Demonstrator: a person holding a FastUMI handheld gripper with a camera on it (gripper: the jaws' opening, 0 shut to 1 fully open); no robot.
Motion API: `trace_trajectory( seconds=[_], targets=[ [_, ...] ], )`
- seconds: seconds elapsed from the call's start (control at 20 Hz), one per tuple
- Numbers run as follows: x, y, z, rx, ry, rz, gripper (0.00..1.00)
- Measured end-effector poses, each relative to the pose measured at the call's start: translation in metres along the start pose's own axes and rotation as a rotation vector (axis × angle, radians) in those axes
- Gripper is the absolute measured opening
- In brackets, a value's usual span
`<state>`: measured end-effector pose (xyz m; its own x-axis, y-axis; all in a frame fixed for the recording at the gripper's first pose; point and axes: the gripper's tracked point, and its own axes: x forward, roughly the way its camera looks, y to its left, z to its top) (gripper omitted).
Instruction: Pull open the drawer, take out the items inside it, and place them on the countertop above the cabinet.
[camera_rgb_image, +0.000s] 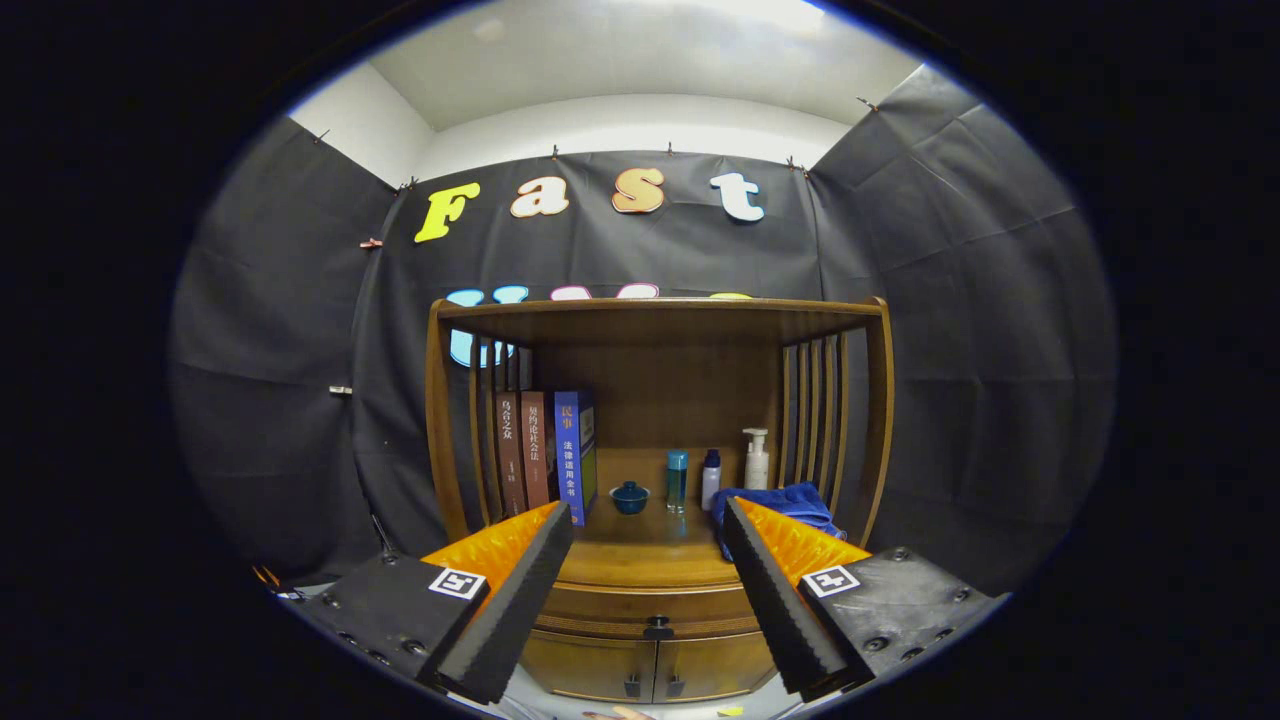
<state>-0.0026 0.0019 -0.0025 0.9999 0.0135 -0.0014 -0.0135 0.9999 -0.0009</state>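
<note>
A wooden cabinet (655, 440) stands ahead against the booth wall. Its drawer (650, 605) sits closed below the countertop (645, 560), with a small dark knob (657, 628) at its middle. My gripper (650, 520) is open, its orange-and-black fingers spread wide on either side of the drawer front, some way short of it. Nothing is between the fingers. The drawer's contents are hidden.
On the countertop stand three books (545, 455) at the left, a small blue lidded bowl (630, 496), a teal bottle (677, 478), a white bottle (710, 478), a pump bottle (756, 460) and a blue cloth (790, 500) at the right. Two lower doors (650, 668) sit under the drawer.
</note>
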Motion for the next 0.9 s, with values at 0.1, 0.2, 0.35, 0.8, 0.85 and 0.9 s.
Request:
trace_trajectory(
  seconds=[0.1, 0.2, 0.35, 0.8, 0.85, 0.9],
  targets=[
    [0.002, 0.001, -0.002, -0.002, 0.000, 0.006, 0.99],
    [0.004, 0.001, -0.006, -0.007, 0.005, 0.004, 0.99],
    [0.010, -0.002, -0.016, 0.011, 0.015, 0.004, 0.99],
    [0.044, -0.011, -0.097, 0.035, 0.170, -0.003, 0.99],
    [0.050, -0.011, -0.112, 0.035, 0.200, -0.004, 0.99],
    [0.055, -0.013, -0.126, 0.037, 0.228, -0.007, 0.99]
  ],
)
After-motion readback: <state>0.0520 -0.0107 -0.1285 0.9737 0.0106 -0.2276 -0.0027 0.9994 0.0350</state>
